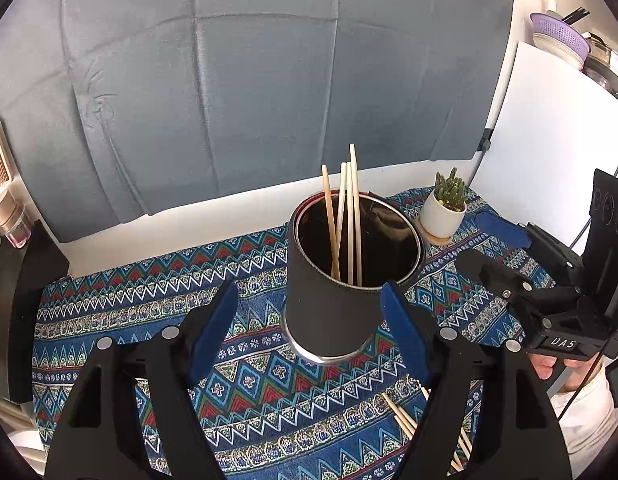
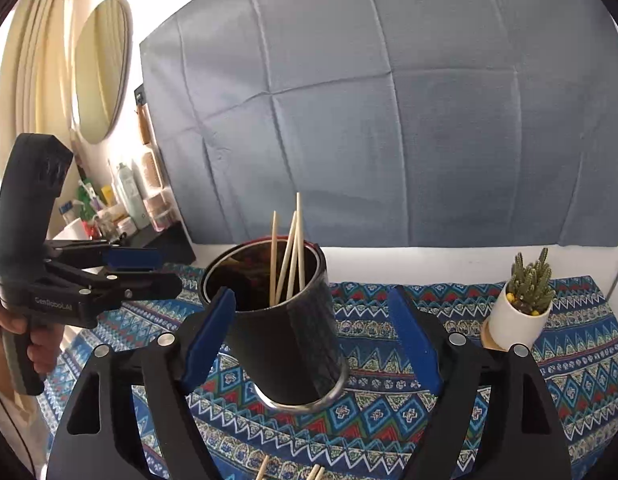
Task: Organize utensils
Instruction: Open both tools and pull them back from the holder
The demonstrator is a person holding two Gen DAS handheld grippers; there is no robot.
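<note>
Left wrist view: tall black cylindrical metal canister stands upright on the worktop, on a blue patterned woven cloth. Four pale wooden chopsticks stand inside it, leaning together, tips above the rim. More loose wooden chopsticks lie flat on the cloth near the bottom edge, partly hidden under the left tool's right finger.

Left tool spread wide, blue pads either side of the canister's lower wall, holding nothing; whether the right pad touches the canister is unclear.

Right wrist view: right tool also spread wide and holding nothing, canister between and beyond its pads. Ends of the loose chopsticks show at the bottom edge, below the tool.

Small green cactus in a white ceramic pot sits on a wooden coaster at the cloth's far right, well apart from the canister.

Judgement: task is partway along, some chopsticks stowed, some left on the cloth. Step in hand looks like the gap between placements. Next move calls for lowering one tool to the loose sticks, closing on a thin shaft lying flat, then lifting it near-vertical over the canister mouth without knocking those already standing
</note>
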